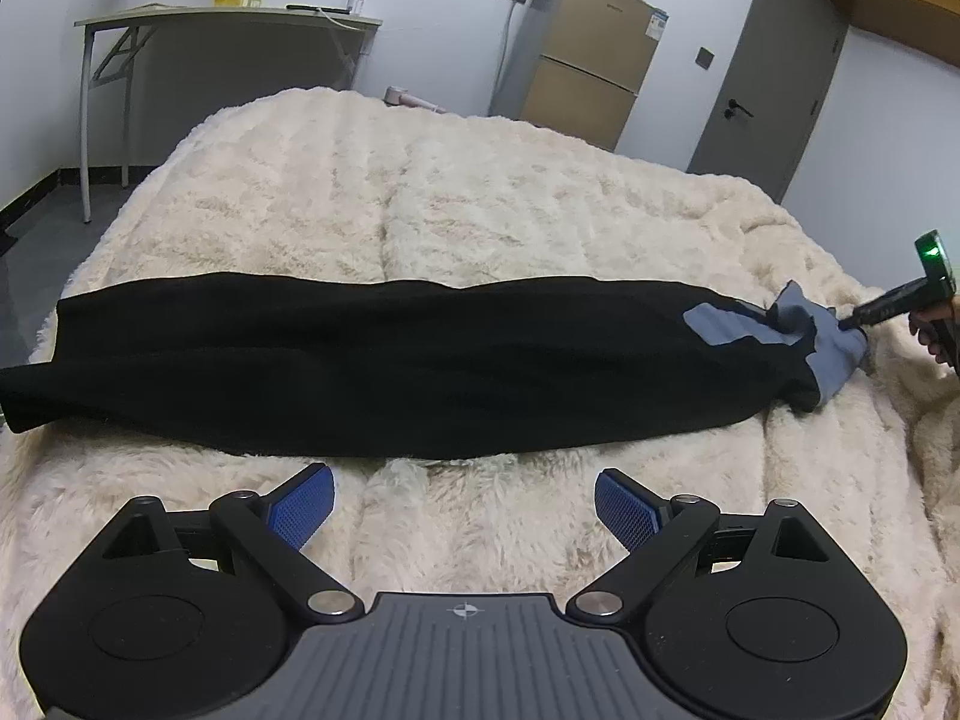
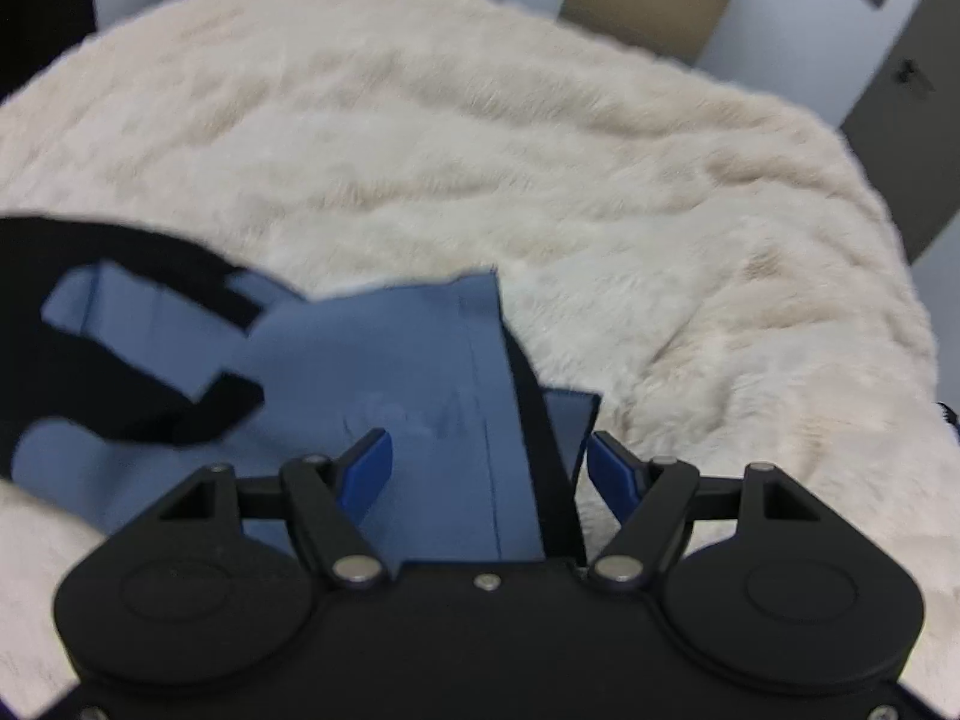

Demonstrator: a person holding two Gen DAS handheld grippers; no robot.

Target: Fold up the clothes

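A long black garment, folded into a narrow strip, lies across the fluffy cream blanket. Its right end shows a blue lining. My left gripper hovers open over the blanket just in front of the strip's near edge, with nothing between its fingers. My right gripper meets the blue end from the right. In the right wrist view, which is blurred, the right gripper is open, and the blue lining and a black seam lie between its spread fingers. The black cloth runs off to the left.
The blanket covers a bed that fills most of both views. Behind it stand a grey desk, a tan cabinet and a grey door. A hand holds the right gripper's handle at the right edge.
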